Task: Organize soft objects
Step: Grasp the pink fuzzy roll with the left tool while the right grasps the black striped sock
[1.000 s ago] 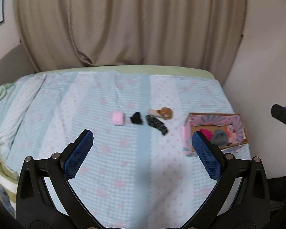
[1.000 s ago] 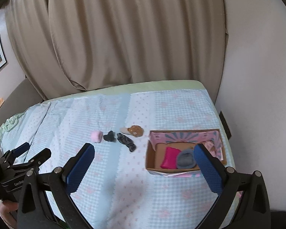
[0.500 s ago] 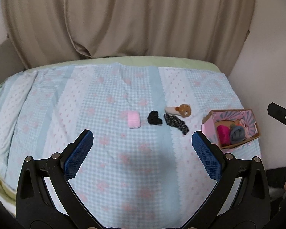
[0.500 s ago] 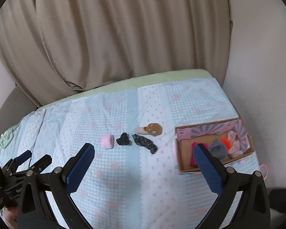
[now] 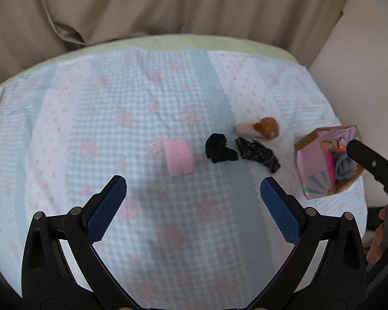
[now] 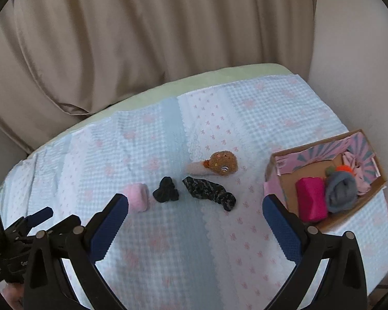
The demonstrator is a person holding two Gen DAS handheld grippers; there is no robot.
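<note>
Four loose soft items lie in a short row near the middle of the bedspread (image 5: 152,232): a pink roll (image 5: 179,157), a black scrunchie (image 5: 219,148), a dark patterned cloth (image 5: 258,152) touching or just beside the scrunchie, and a brown plush toy (image 5: 267,129) just behind the cloth. The cardboard box (image 6: 274,170) stands at the right edge of the bed, apart from the row, and already holds a magenta roll (image 6: 311,199), a grey sock bundle (image 6: 341,191) and some pale pink fabric; it evidently serves as the collection container. The left gripper (image 5: 193,191) hovers above the bedspread with its fingers spread wide and nothing between them, centred just in front of the pink roll, which suggests that item is the next pick. The right gripper (image 6: 195,206) is likewise spread and empty, held over the row between the loose items and the box. Both stand clear of the cloth surface, avoiding a snag on the quilted fabric.
</note>
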